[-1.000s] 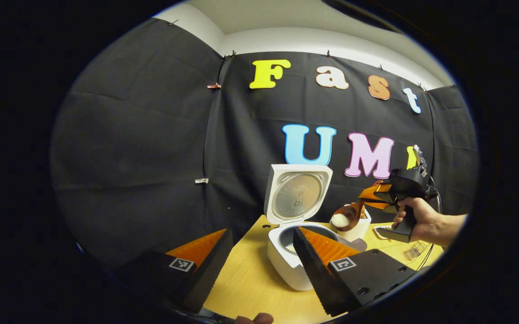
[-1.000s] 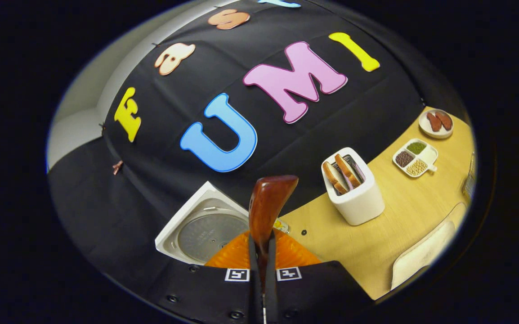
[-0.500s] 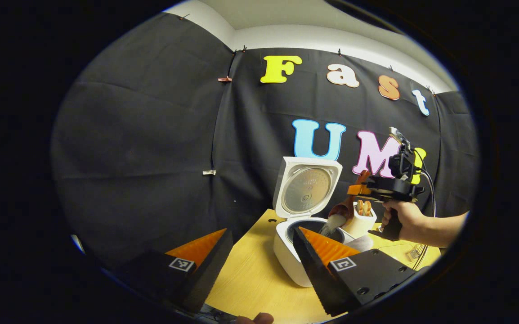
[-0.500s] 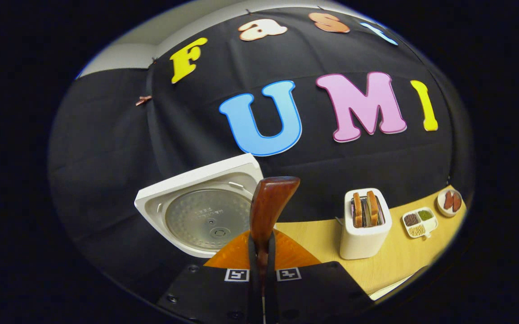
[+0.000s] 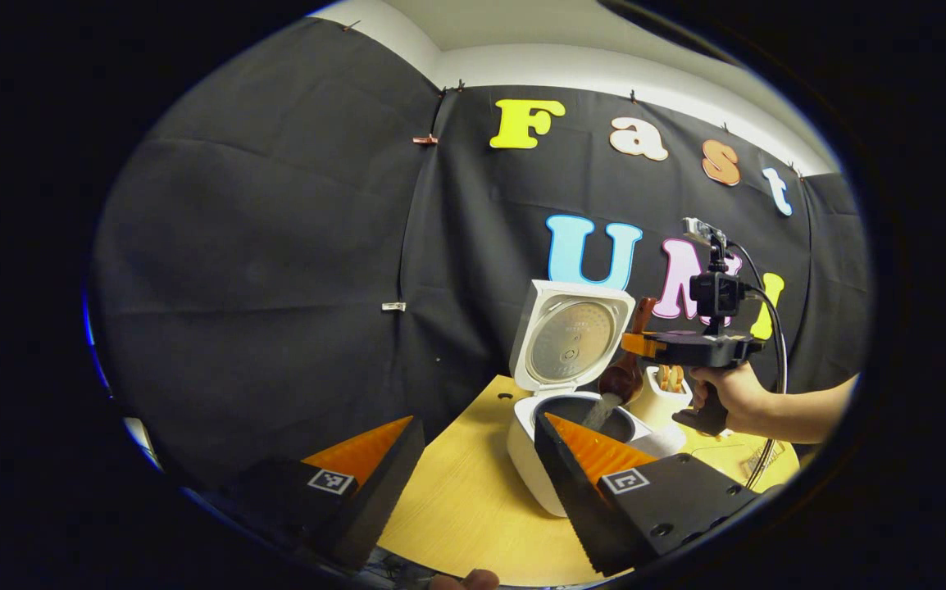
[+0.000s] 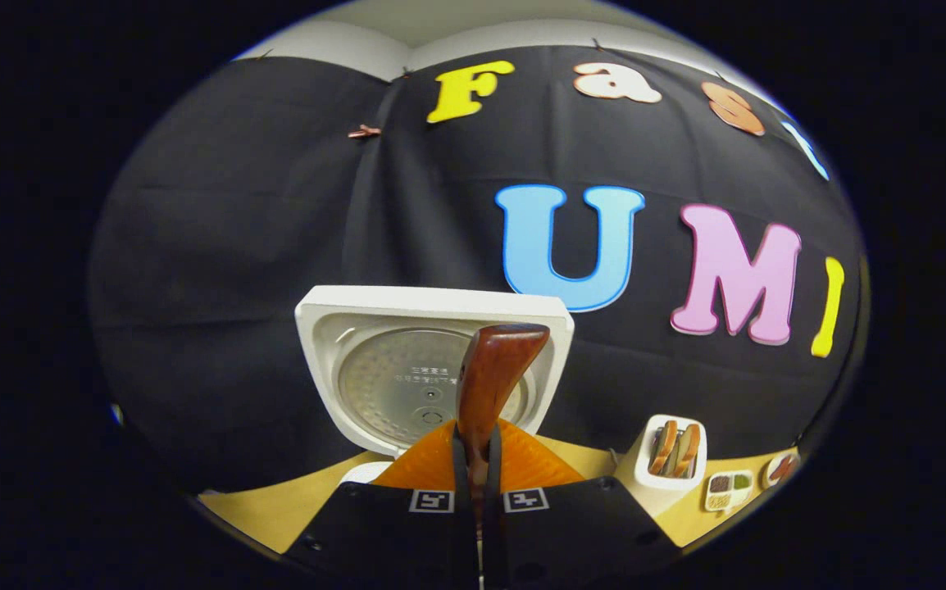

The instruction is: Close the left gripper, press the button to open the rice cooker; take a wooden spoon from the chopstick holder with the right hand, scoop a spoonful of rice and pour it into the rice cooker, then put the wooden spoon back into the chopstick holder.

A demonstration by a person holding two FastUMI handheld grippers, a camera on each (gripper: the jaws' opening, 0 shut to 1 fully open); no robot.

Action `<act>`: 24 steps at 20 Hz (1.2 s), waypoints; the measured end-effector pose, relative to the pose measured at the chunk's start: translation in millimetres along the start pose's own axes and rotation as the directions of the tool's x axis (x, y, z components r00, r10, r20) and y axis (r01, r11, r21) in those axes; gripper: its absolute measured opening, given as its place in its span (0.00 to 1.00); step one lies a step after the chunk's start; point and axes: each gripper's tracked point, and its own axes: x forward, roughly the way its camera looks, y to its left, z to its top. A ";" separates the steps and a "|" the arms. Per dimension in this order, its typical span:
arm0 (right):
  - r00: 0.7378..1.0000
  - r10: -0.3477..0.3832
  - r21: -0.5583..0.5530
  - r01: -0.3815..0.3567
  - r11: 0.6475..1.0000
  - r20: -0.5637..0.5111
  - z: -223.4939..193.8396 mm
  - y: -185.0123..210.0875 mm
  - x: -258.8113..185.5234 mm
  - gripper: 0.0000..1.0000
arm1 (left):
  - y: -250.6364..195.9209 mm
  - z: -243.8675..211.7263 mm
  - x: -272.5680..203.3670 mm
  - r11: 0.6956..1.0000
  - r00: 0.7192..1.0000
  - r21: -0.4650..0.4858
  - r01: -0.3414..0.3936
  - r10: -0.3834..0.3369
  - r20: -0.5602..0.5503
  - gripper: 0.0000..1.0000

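Pouring under way: right gripper, right of centre in left gripper view, clamped on wooden spoon; rice streaming into open rice cooker. Left gripper at bottom of frame, jaws apart, holding nothing. Risks: bowl drifting past rim, grains landing on table; thin handle twisting between fingers; spoon knocking raised lid. Chopstick holder not made out.

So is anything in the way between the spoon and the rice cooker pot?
Nothing visible. The lid stands open behind the pot, and the wooden spoon in the right gripper tips rice straight down into it.
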 end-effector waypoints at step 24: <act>1.000 -0.021 0.437 0.025 0.899 -0.015 18.0 -66.4 -50.5 0.07 | -18.0 -7.5 -41.6 1.000 1.000 0.014 -0.001 0.001 -0.007 0.94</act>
